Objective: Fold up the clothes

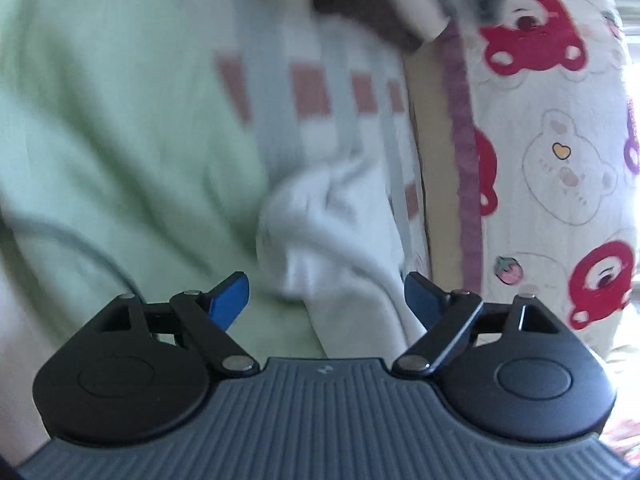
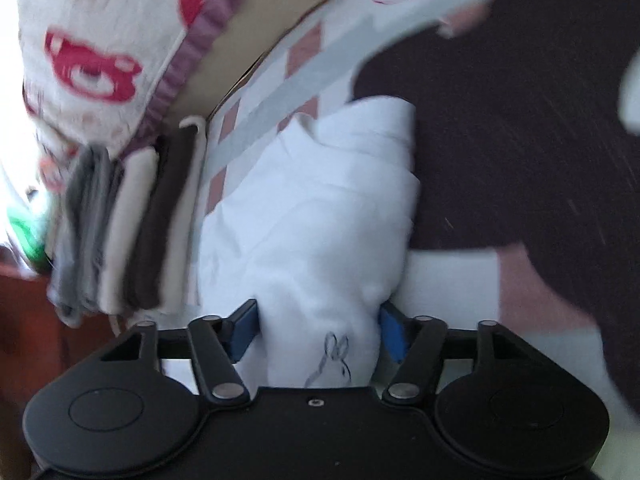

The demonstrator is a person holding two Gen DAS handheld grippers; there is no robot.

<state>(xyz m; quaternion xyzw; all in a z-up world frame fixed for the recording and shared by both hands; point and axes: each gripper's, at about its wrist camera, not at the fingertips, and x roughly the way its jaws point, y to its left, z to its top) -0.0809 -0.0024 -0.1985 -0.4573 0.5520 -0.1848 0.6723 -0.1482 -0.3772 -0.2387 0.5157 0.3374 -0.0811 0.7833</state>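
Note:
A white garment (image 2: 320,216) with a small rabbit drawing lies bunched on the checked sheet (image 2: 276,92). My right gripper (image 2: 319,330) has its blue pads on either side of the bunched white cloth and grips it. In the left wrist view the same white garment (image 1: 332,232) hangs crumpled just ahead of my left gripper (image 1: 326,300), whose blue fingers stand wide apart with cloth between them but not pinched. A pale green garment (image 1: 112,140) fills the left of that view.
A stack of folded grey, cream and brown clothes (image 2: 124,232) stands left of the white garment. A bear-print quilt (image 1: 552,140) with purple trim lies at the right. A dark brown garment (image 2: 520,120) covers the right side of the right wrist view.

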